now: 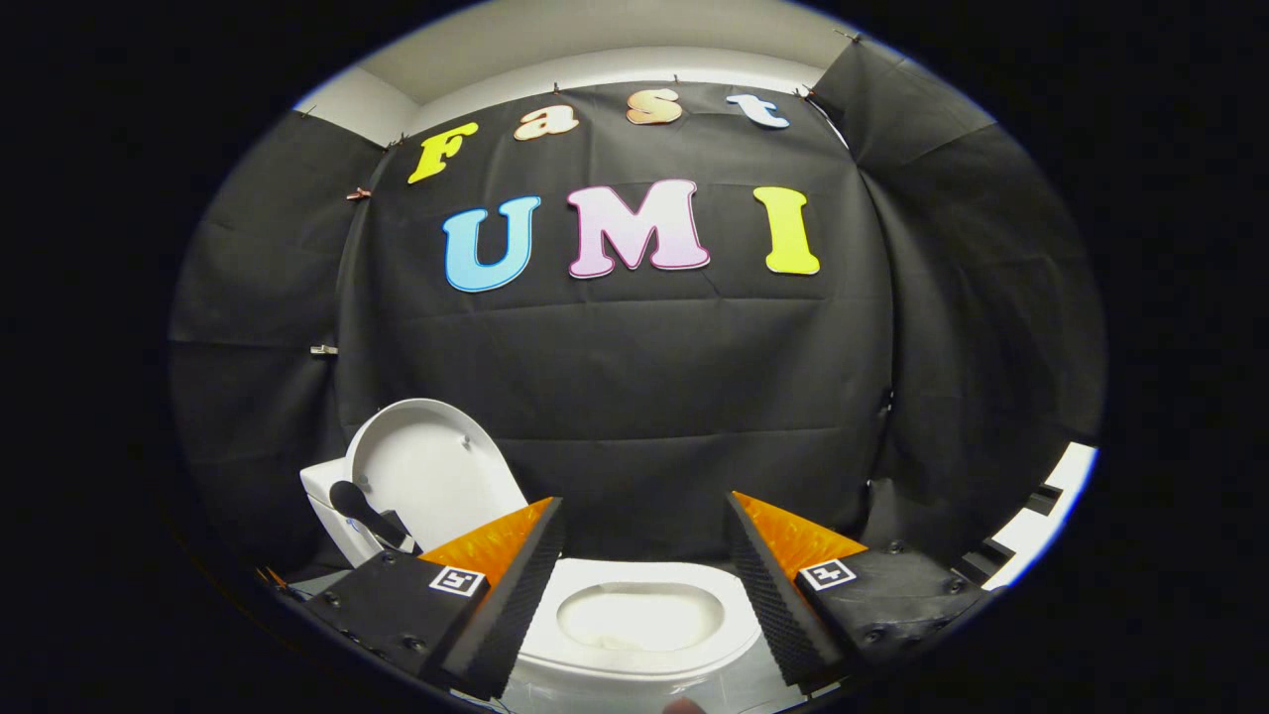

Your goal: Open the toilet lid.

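Lid [431,466]: found raised; judged rigid, light, smooth, best taken at rim.
Gripper [644,560]: held wide apart, nothing grasped.

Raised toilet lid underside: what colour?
White, glossy plastic toilet lid, clearest in the gripper view.

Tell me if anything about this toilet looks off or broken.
Nothing stands out. The lid stands raised beyond the fingers, the seat lies flat around the bowl with no spill or crack showing, and the gripper hangs open over it.
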Demonstrator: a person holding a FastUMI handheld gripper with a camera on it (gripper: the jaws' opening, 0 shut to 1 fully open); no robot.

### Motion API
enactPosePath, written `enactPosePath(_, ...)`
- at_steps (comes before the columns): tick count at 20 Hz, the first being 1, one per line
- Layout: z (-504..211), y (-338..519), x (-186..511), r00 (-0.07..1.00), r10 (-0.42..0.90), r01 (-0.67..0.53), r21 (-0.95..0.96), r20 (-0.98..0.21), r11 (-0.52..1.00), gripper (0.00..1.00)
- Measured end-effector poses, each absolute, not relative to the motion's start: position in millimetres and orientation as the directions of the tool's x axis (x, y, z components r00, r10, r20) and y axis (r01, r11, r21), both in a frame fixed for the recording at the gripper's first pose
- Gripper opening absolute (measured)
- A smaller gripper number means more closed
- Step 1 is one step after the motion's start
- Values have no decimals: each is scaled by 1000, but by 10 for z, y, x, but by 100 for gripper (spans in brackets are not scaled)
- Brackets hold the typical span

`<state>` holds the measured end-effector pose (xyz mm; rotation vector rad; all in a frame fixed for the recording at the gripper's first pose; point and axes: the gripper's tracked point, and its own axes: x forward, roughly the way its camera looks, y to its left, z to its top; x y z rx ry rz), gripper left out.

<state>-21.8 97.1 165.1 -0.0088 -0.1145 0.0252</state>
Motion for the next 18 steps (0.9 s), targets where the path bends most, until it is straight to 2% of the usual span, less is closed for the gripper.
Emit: enactPosePath(18,1578,972,-218,995,29,-27,-29,93,999,99)
